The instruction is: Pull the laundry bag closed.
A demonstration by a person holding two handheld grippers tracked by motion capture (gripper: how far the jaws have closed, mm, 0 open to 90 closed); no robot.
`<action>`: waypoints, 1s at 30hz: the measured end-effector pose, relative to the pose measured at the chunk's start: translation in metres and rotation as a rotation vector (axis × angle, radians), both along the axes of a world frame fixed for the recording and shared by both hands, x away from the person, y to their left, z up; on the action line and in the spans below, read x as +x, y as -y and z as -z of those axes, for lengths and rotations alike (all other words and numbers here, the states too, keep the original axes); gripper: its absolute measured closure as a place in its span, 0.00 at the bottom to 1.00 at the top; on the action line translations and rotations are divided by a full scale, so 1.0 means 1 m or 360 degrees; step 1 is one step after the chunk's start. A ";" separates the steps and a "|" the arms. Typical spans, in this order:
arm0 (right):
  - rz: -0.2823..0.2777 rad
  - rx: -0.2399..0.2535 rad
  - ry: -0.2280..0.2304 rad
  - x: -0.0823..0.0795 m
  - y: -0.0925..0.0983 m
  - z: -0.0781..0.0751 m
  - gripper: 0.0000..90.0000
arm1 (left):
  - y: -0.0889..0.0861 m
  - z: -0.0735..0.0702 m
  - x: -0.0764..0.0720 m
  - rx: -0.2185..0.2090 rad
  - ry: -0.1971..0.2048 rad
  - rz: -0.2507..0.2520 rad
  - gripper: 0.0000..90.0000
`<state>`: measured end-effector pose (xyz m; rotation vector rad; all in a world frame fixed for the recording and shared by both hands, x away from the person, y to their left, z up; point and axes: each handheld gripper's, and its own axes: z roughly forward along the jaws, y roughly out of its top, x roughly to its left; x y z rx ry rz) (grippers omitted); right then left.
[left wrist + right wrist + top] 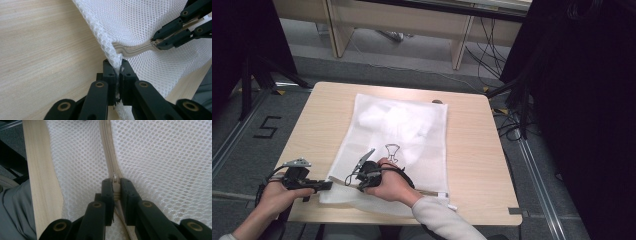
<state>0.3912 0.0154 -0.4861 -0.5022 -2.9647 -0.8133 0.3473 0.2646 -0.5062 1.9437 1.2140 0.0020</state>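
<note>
Mesh bag (399, 135) flat on table (472, 150) | left gripper (115, 65) pinches bag's corner; right gripper (115, 185) clamps zipper pull (115, 185) | risk: pull may slip out; mesh may snag in zipper (135, 48)

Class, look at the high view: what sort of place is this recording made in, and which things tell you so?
Probably a lab or recording studio, not a home: black curtains hang around the table, loose cables trail over the floor, and a number 5 is marked on the floor.

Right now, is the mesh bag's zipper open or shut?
Cannot tell fully. The zipper looks shut ahead of the right gripper, which pinches its pull; the rest is hidden.
</note>
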 end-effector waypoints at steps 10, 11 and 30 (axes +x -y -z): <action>0.0037 -0.0004 0.0005 -0.001 0.004 0.000 0.92 | 0.000 0.000 0.000 0.0002 0.0001 0.0000 0.94; 0.0022 0.0003 0.0010 -0.001 0.005 0.000 0.92 | 0.000 0.000 0.000 0.0003 0.0000 0.0001 0.94; 0.0028 0.0027 0.0010 -0.001 0.013 0.001 0.92 | 0.000 0.001 0.000 0.0006 -0.0005 -0.0013 0.94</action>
